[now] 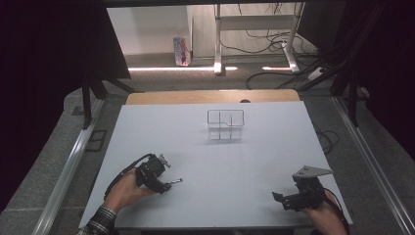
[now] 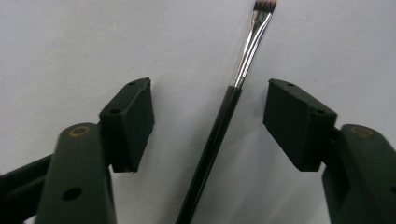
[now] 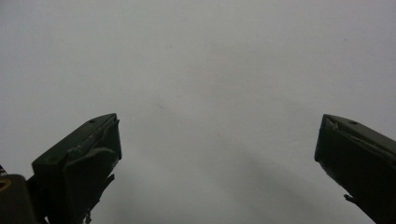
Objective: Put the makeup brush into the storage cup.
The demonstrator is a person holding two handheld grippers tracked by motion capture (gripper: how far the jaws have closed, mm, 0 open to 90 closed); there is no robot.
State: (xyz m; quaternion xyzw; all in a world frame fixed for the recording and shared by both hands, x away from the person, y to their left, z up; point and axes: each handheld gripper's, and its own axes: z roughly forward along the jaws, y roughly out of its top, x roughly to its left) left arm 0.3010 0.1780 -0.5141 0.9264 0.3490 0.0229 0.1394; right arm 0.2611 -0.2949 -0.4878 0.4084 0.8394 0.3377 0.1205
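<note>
A thin brush [image 2: 219, 121] lies flat on the white table [image 1: 220, 166], toward its near left, with its black handle running between the two pads of the left gripper [image 2: 208, 121]. The jaws stand about half open, one on each side of the handle, and neither pad touches it, so nothing is held yet. The handle sits slightly nearer the right-hand pad in the left gripper view, so a good grasp would centre the gripper first, then bring the pads low to the table and close squarely on the black part just below the metal collar, where the shaft is thicker and less likely to roll away.

The brush is slender and round, with a glossy black handle, a shiny silver collar and a short flat tuft of bristles at its tip. The pads [image 2: 133, 121] are blocky, matte black and look rubbery. The table top is smooth and plain.

Toward the far middle stands a clear box [image 1: 225, 125] split into compartments. At the near right, the right gripper [image 3: 217, 154] rests with its jaws wide apart and nothing between them.
</note>
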